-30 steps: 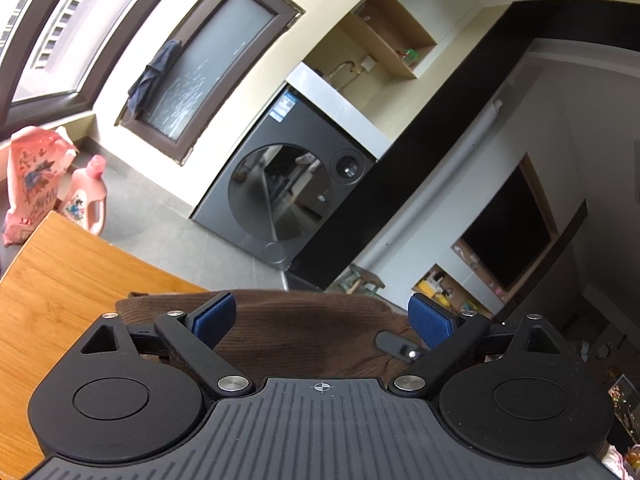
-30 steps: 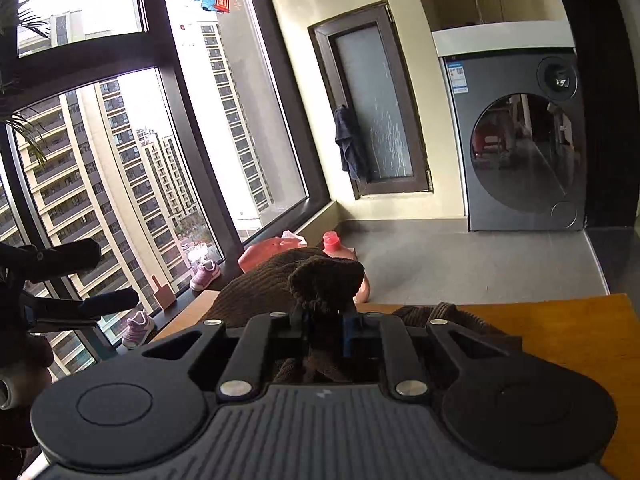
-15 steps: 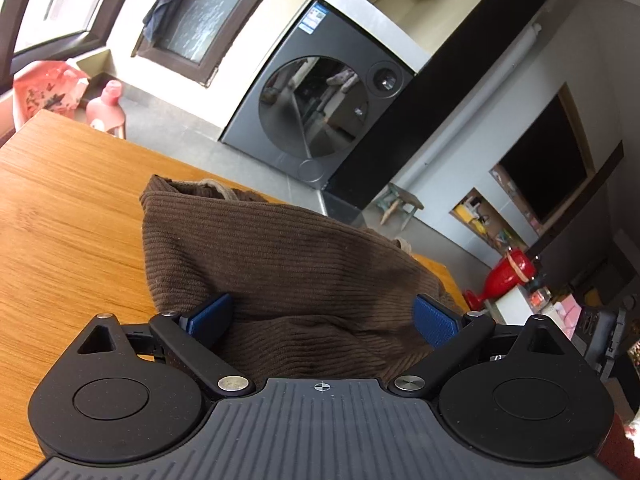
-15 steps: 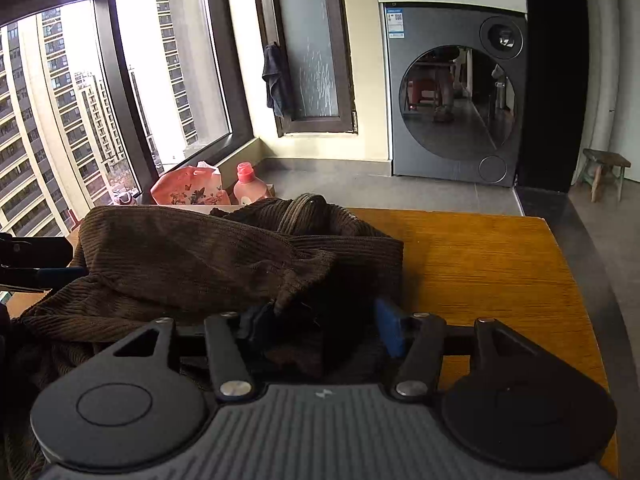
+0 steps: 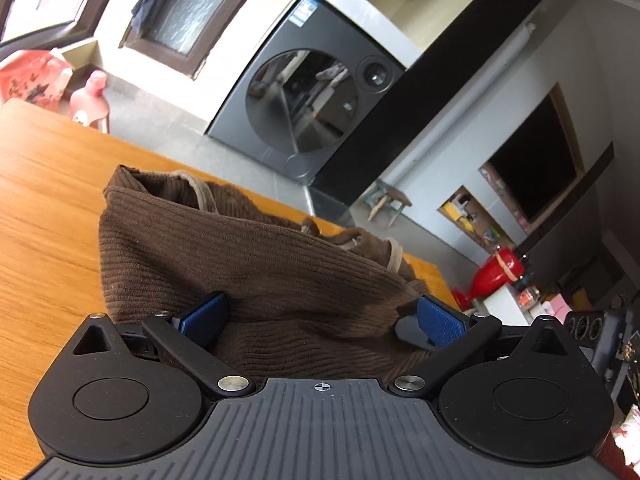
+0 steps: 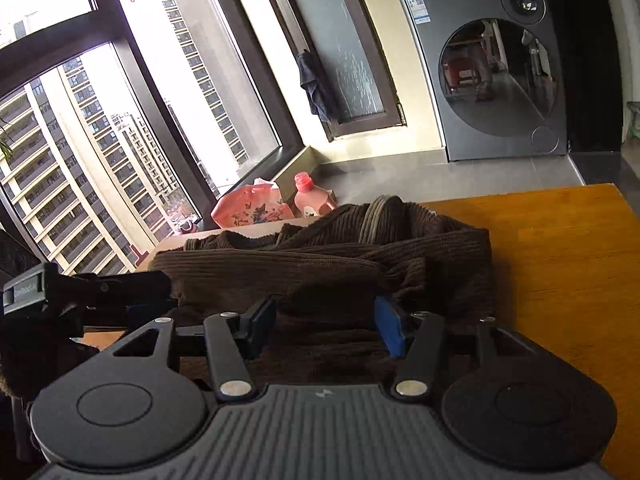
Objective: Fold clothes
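On my left, the left gripper [image 5: 322,316] sits with its blue pads [image 5: 204,314] spread wide, the brown corduroy garment [image 5: 248,264] bunched between them but not pinched. The garment lies heaped on the wooden table [image 5: 44,216], pale drawstring loops poking out on top. Moving right, the right gripper [image 6: 326,322] has its jaws parted too, fabric lying loose in the gap. Beyond the table I see a pink detergent bottle [image 6: 310,196] on the floor and a grey washing machine [image 6: 492,64] against the wall.
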